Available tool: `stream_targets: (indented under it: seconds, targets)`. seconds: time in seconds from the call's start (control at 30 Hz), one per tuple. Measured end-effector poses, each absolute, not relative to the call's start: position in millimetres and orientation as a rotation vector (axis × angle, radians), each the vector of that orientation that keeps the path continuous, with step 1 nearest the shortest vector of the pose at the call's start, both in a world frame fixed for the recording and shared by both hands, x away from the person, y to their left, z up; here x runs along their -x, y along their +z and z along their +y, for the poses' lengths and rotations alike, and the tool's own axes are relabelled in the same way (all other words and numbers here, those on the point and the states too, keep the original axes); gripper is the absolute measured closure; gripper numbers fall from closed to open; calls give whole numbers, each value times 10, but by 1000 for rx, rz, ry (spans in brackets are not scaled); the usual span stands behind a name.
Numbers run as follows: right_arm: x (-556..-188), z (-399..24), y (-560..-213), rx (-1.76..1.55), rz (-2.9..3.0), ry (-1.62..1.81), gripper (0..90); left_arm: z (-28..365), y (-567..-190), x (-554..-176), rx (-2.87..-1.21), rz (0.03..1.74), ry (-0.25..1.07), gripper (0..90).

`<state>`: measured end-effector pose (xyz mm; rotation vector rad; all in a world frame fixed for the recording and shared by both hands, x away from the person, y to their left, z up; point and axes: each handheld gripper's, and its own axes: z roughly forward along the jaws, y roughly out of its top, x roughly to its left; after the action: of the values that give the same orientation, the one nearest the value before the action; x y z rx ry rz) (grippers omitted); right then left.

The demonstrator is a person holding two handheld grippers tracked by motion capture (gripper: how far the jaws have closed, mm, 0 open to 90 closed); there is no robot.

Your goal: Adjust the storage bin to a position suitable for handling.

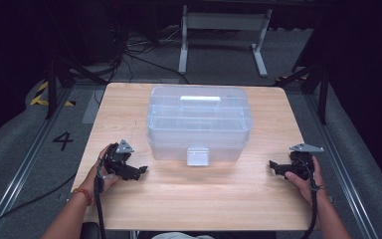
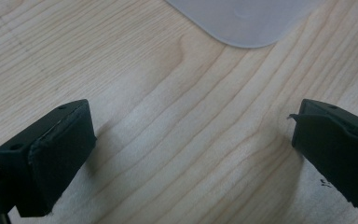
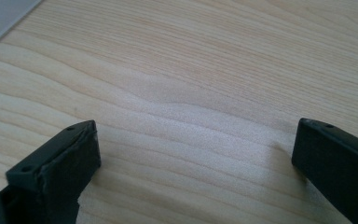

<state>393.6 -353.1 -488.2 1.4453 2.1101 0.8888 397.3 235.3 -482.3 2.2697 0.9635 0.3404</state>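
Note:
A clear plastic storage box [image 1: 199, 122] with a white handle [image 1: 199, 98] on its lid and a front latch [image 1: 197, 156] stands shut in the middle of the wooden table [image 1: 194, 199]. My left gripper [image 1: 140, 172] rests on the table left of the box, held in a hand, open with nothing between its jaws. A rounded corner of the box [image 2: 247, 21] shows ahead of the left gripper [image 2: 193, 144]. My right gripper [image 1: 273, 166] rests right of the box, open and empty. The box corner [image 3: 0, 18] lies at the far left of the right gripper [image 3: 196, 163].
The table's front half is bare wood. A white metal frame [image 1: 224, 35] stands on the grey floor beyond the table, with cables [image 1: 134, 47] near it. A floor mark "4" [image 1: 62, 140] lies to the left.

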Motion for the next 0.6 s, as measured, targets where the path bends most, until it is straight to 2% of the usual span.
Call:
stream_targets:
  seconds: [0.23, 0.3, 0.4, 0.6]
  targets:
    - [-3925, -3549, -4881, -1426, 2127, 896, 13, 2355, -4825, -3954, -2270, 956, 332, 0]
    - [-3926, -3557, -4882, -1416, 2134, 899, 17, 2377, -4825, -3925, -2287, 900, 317, 1]
    - [-3911, -3568, -4873, -1368, 2163, 934, 90, 2380, -4825, -3921, -2288, 897, 321, 0]
    - [-3898, -3593, -4858, -1344, 2166, 948, 180, 2356, -4826, -3902, -2287, 905, 313, 0]
